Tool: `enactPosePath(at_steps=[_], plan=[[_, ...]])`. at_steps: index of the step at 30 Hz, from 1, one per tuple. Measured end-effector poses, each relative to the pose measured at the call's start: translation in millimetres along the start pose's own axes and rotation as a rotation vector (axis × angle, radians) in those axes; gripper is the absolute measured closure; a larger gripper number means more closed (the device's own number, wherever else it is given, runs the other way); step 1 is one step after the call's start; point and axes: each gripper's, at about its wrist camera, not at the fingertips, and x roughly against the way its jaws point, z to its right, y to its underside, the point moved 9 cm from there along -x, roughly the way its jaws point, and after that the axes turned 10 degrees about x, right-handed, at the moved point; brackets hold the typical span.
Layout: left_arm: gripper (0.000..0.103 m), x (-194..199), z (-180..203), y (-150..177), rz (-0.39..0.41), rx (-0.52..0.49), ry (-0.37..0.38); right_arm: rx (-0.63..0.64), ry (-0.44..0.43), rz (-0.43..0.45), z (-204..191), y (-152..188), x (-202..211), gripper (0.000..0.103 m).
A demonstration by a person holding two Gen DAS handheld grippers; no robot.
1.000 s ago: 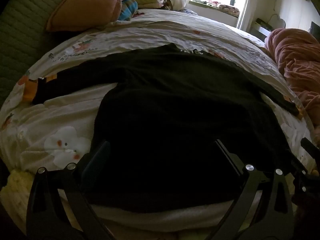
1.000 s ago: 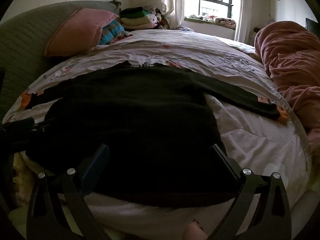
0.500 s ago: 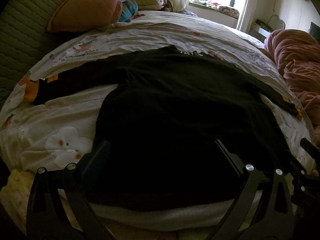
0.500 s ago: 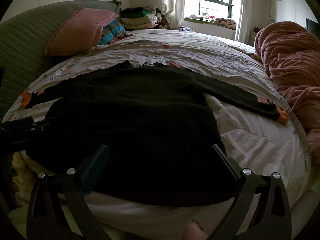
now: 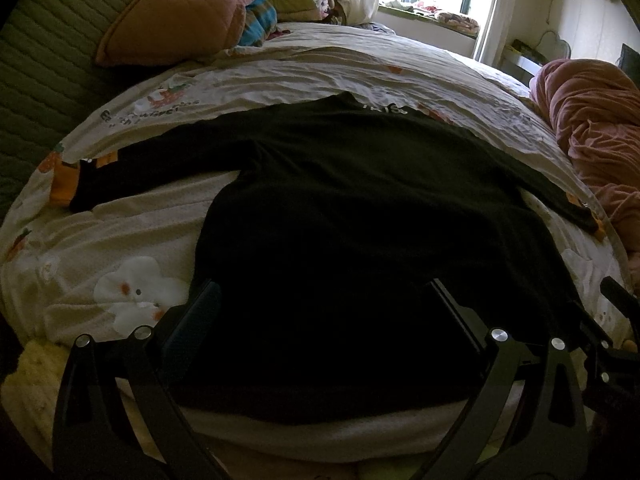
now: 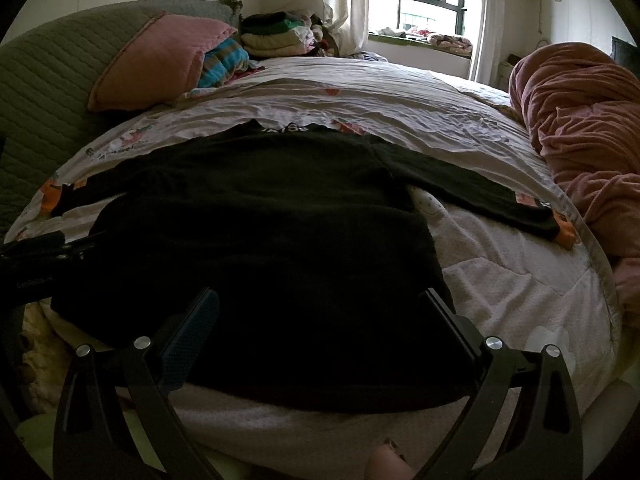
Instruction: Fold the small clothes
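A black long-sleeved top point(image 5: 360, 208) lies flat on the bed, hem toward me, both sleeves spread out, orange cuffs at the ends. It also shows in the right wrist view point(image 6: 272, 216). My left gripper point(image 5: 324, 300) is open and empty, hovering over the hem's left part. My right gripper point(image 6: 320, 308) is open and empty over the hem's right part. The right gripper's tip shows at the right edge of the left wrist view point(image 5: 616, 296); the left one shows at the left edge of the right wrist view point(image 6: 40, 244).
The bed has a white printed quilt point(image 5: 300, 68). A pink pillow point(image 6: 156, 60) and a pile of folded clothes point(image 6: 276, 36) lie at the far left. A pink blanket point(image 6: 588, 128) is heaped on the right. A window point(image 6: 416, 0) is behind.
Both grippers have drawn back and risen very slightly; the top looks a little further off. Nothing was grasped.
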Motion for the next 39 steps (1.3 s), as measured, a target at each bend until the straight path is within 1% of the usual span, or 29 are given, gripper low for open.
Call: enactPosePath(at_steps=[24, 33, 39], plan=[[0.009, 1, -3, -1, -0.001, 0.001, -0.006, -0.004, -0.009, -0.013, -4, 1, -4, 0.004], [0.009, -4, -4, -5, -0.011, -0.001, -0.024, -0.007, -0.024, -0.024, -3, -9, -15, 0.004], [0.009, -17, 4, -18, -0.012, 0.005, -0.035, -0.003, -0.023, -0.013, 3, -22, -22, 0.004]])
